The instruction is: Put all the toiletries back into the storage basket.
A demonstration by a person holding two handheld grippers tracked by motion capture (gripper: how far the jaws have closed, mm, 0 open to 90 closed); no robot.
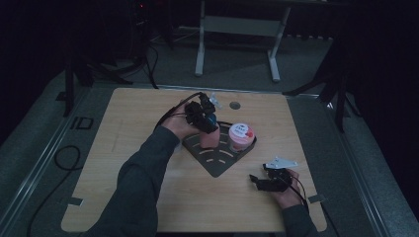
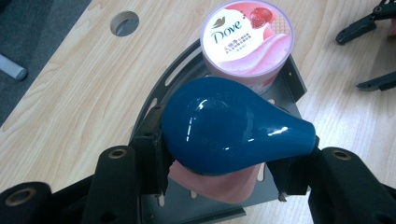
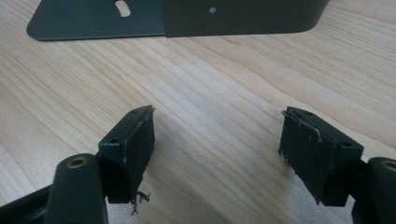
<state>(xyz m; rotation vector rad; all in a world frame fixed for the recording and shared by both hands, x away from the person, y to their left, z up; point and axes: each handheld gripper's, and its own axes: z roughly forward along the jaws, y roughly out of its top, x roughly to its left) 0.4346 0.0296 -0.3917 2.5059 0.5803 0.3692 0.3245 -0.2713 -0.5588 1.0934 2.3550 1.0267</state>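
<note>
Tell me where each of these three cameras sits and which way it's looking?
High view: above the person's side, looking forward and down on the table; both sleeves and hands show.
Left gripper view: on the left gripper, looking down at the blue-capped pink bottle it clamps; black jaws show.
Right gripper view: on the right gripper, looking low across bare wood; open jaws show.
All three share the dark corner rack; two share the Dove tub.

Pink bottle (image 2: 212,184), blue teardrop cap (image 2: 224,126), seemingly upright over grey rack (image 2: 152,107)

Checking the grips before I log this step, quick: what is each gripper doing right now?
Left gripper: closed on the pink bottle, just under its blue cap, over the grey rack.
Right gripper: open, holding nothing, above the bare table.
</note>
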